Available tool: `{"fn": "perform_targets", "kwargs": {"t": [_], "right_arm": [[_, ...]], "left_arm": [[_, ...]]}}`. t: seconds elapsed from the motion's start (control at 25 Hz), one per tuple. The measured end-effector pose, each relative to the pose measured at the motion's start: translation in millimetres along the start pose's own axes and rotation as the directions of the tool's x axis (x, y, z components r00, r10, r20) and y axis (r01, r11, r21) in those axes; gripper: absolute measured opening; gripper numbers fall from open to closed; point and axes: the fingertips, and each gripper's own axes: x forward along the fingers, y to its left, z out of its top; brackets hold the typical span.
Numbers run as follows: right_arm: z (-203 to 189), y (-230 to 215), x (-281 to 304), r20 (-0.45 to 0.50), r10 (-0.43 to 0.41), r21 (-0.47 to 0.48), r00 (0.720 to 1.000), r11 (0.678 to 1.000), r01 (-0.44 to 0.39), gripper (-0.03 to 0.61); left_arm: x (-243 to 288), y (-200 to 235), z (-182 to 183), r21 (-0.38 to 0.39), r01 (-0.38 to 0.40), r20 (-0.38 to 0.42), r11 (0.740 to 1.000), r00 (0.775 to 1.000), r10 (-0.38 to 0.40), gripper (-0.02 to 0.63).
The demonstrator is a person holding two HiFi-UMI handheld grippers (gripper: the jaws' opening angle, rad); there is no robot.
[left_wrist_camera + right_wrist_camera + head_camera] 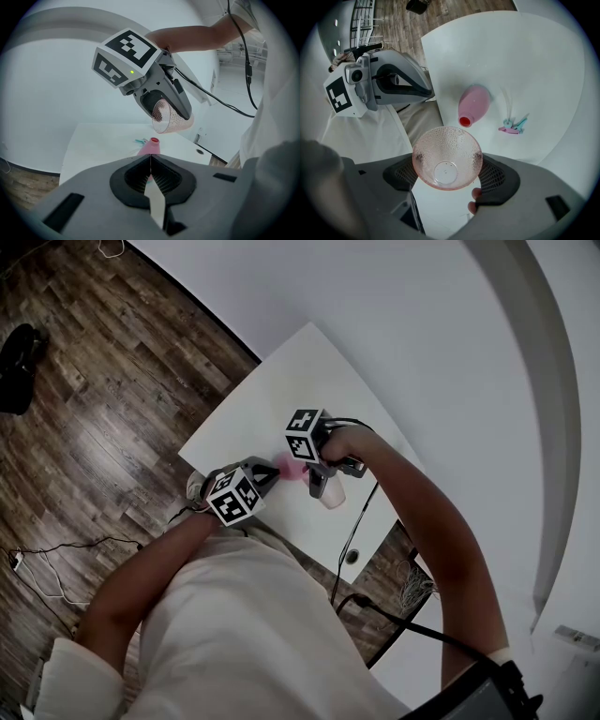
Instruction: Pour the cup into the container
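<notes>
Right hand-held gripper [449,177] clamps the dimpled pink cup [447,157], tipped above the pink bottle [472,104] standing on the bench [525,56]. Cup looks empty: pour seems done, set-down remains. Left hand-held gripper [150,174] closed, empty. Right gripper view alone shows the cup's bare bottom; left gripper view shows its tilt.

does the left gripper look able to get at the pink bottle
Probably yes: the pink bottle stands just ahead of the left gripper, nothing between. Its jaws are shut, though, and the cup hangs above.
</notes>
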Motion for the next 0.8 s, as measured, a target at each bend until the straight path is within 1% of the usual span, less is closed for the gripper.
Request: {"fn": "perform_targets", "kwargs": {"t": [0.8], "right_arm": [[-0.6, 0.9, -1.1, 0.002, -0.003, -0.005, 1.0, 1.0, 0.003, 0.38]], "left_arm": [[-3.0, 1.2, 1.1, 0.01, -0.001, -0.01, 1.0, 1.0, 0.001, 0.012]]}}
